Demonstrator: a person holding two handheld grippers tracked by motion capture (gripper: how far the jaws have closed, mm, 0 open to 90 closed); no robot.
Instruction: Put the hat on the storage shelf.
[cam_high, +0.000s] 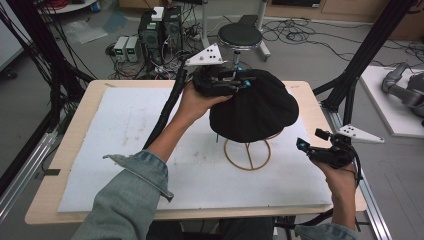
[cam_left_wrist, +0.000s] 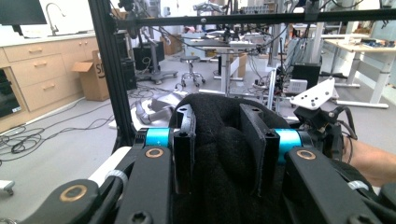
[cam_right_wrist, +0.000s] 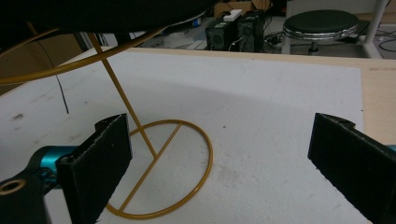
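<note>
A black fabric hat rests over a gold wire stand on the white foam mat. My left gripper sits at the hat's top left, shut on a fold of the black cloth between its jaws. The right gripper hovers to the right of the stand, near the mat's edge, open with nothing between its wide-apart jaws. In the right gripper view the stand's ring base lies on the mat just ahead, with the hat's brim overhead.
The mat lies on a wooden table. Behind the table stand a round stool and electronics boxes with cables. Black frame posts rise at the right. A thin black cord hangs from the hat.
</note>
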